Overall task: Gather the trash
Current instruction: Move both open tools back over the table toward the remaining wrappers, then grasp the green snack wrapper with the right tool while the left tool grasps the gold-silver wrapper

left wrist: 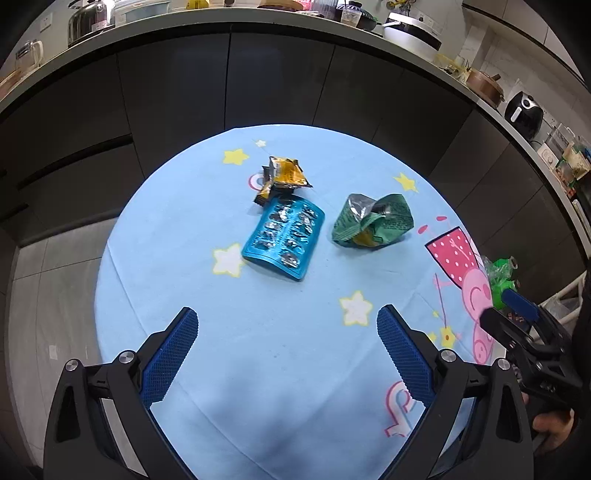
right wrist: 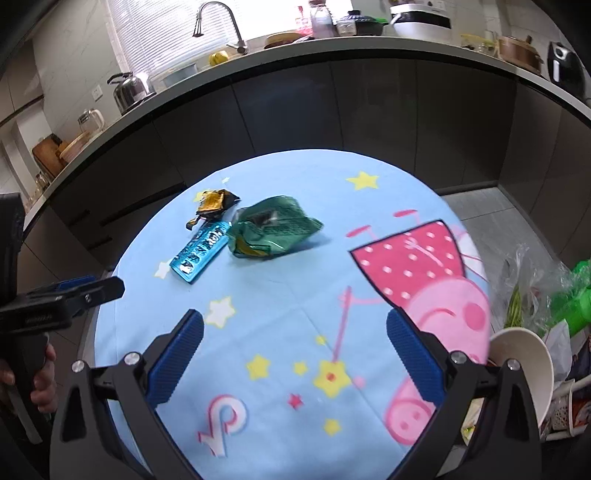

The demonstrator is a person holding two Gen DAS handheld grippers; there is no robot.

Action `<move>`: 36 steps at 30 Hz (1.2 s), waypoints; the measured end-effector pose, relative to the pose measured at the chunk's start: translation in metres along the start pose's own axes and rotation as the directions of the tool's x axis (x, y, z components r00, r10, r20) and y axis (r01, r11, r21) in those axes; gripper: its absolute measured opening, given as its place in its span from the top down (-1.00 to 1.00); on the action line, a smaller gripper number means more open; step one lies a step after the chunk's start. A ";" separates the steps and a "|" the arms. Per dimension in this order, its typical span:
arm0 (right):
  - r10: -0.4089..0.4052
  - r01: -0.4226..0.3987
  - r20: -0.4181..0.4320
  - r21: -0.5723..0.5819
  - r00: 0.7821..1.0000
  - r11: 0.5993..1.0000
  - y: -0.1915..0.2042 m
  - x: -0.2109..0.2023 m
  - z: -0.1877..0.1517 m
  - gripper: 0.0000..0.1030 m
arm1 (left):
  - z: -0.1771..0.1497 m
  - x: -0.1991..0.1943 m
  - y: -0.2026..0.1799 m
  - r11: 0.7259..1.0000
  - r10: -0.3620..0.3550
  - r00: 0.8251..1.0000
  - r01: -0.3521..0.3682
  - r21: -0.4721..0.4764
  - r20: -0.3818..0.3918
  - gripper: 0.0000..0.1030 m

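Three pieces of trash lie on the far half of a round table under a light blue cartoon cloth [left wrist: 258, 350] [right wrist: 280, 295]: a crumpled yellow-black wrapper [left wrist: 283, 176] [right wrist: 212, 205], a blue blister pack [left wrist: 285, 236] [right wrist: 201, 251] and a crumpled green snack bag [left wrist: 373, 221] [right wrist: 271, 230]. My left gripper [left wrist: 287, 350] hovers open over the near half of the cloth, nothing between its blue pads. My right gripper [right wrist: 294, 352] is open too, over the cloth, well short of the green bag. Each gripper shows in the other's view at the table's side.
A trash bin with a white paper bowl [right wrist: 524, 358], clear plastic and green packaging [right wrist: 576, 299] stands off the table's right edge. Dark cabinets under a curved counter [left wrist: 258, 26] loaded with kitchenware ring the far side. Grey floor tiles [left wrist: 44, 258] surround the table.
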State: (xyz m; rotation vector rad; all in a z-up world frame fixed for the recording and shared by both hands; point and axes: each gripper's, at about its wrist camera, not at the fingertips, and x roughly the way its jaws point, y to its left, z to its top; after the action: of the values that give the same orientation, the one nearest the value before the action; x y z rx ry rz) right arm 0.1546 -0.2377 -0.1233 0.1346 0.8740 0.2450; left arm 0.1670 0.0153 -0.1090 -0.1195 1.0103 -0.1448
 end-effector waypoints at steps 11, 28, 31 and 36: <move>0.021 -0.025 -0.068 -0.062 0.997 0.998 0.051 0.079 0.047 -0.51 | 0.006 0.007 0.044 0.997 -0.048 0.999 0.048 -0.053 -0.004 -0.72; -0.055 0.044 -0.112 -0.102 0.992 0.994 0.061 0.134 0.057 0.84 | 0.021 0.036 0.059 0.994 -0.104 0.994 0.103 -0.030 -0.034 -0.54; -0.041 0.030 -0.109 -0.099 0.993 0.995 0.057 0.123 0.051 0.85 | 0.026 0.045 0.054 0.993 -0.119 0.992 0.118 -0.019 -0.046 -0.49; -0.020 0.014 -0.097 -0.070 0.995 0.997 0.049 0.101 0.039 0.85 | 0.038 0.068 0.040 0.991 -0.135 0.988 0.136 0.009 -0.070 -0.49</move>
State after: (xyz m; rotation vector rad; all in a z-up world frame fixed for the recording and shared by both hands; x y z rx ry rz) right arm 0.2391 -0.1643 -0.1626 0.0512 0.9618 0.2673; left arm 0.2380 0.0436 -0.1524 -0.1713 1.0704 -0.2819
